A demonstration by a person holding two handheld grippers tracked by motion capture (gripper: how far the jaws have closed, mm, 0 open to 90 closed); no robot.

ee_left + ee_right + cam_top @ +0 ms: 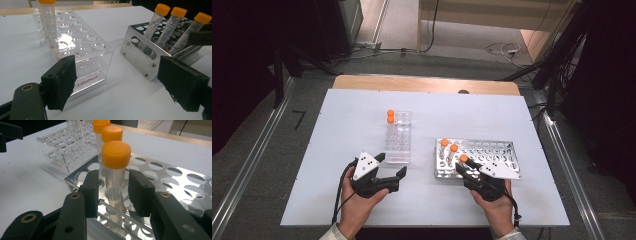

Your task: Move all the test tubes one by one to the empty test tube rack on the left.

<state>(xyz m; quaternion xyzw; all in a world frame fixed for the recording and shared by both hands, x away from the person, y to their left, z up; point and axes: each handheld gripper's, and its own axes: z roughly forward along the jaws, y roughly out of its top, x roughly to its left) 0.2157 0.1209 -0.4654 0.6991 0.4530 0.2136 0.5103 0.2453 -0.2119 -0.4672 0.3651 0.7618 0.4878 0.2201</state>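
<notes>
In the right gripper view, the clear plastic tube with the orange screw cap [115, 173] stands at frame centre in a front hole of the perforated metal rack [175, 182], between the two black jaws of the right gripper [113, 192]. A narrow gap shows on each side, so the pads are not pinching it. At the lower left of the high view, the left gripper [388, 166] holds its jaws spread, just below the transparent acrylic rack [398, 137].
</notes>
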